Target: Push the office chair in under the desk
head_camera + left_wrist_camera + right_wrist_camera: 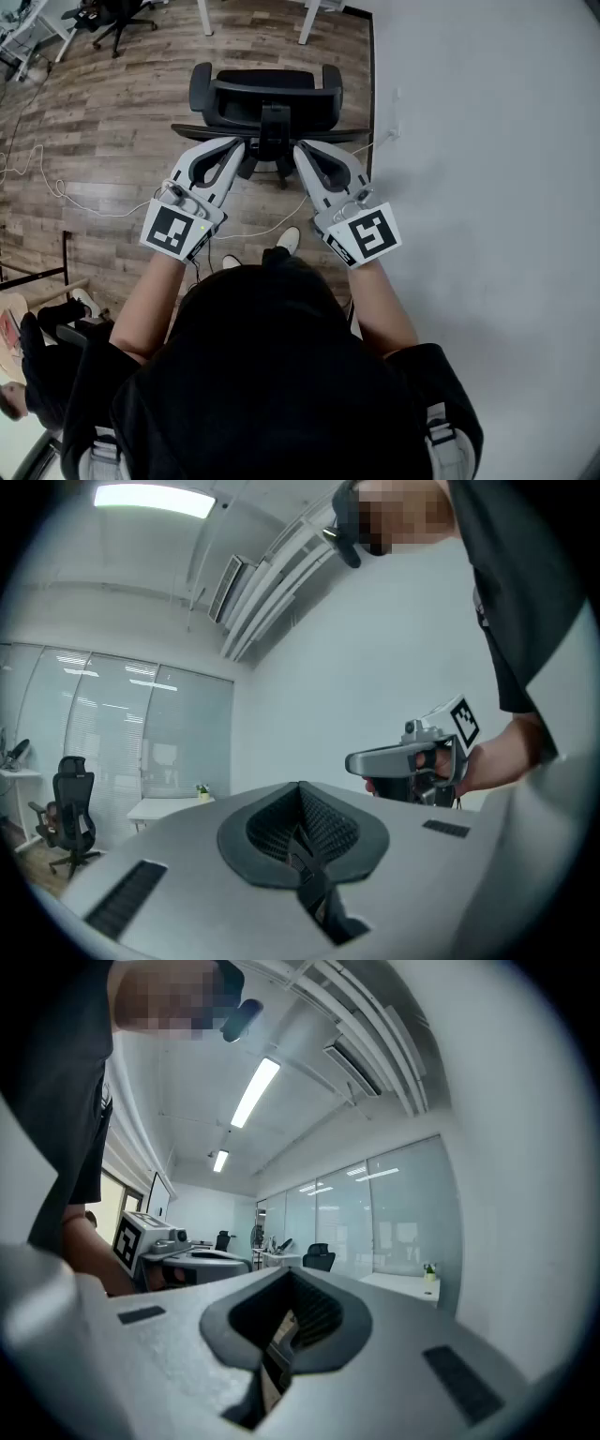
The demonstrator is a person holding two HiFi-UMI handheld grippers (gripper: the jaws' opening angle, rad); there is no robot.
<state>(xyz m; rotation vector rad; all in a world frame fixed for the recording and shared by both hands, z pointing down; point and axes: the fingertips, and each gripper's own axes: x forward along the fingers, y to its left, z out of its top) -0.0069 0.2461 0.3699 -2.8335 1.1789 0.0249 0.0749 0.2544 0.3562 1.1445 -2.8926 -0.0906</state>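
A black office chair (267, 98) stands on the wood floor, seen from above, its back towards me. Beyond it rise the white legs of a desk (307, 23). My left gripper (234, 146) and right gripper (302, 148) are held side by side over the chair's near edge. Both are shut with nothing between the jaws. Whether they touch the chair I cannot tell. Both gripper views tilt upward at ceiling and glass walls and miss this chair. The left gripper view shows its closed jaws (302, 829) and the right gripper (412, 758). The right gripper view shows its own (281, 1321) and the left gripper (155, 1238).
A white wall (487, 141) runs close along the chair's right side. A white cable (84, 204) trails over the floor at left. Another black chair (112, 19) stands at the far left. A second person (37, 361) is at the lower left.
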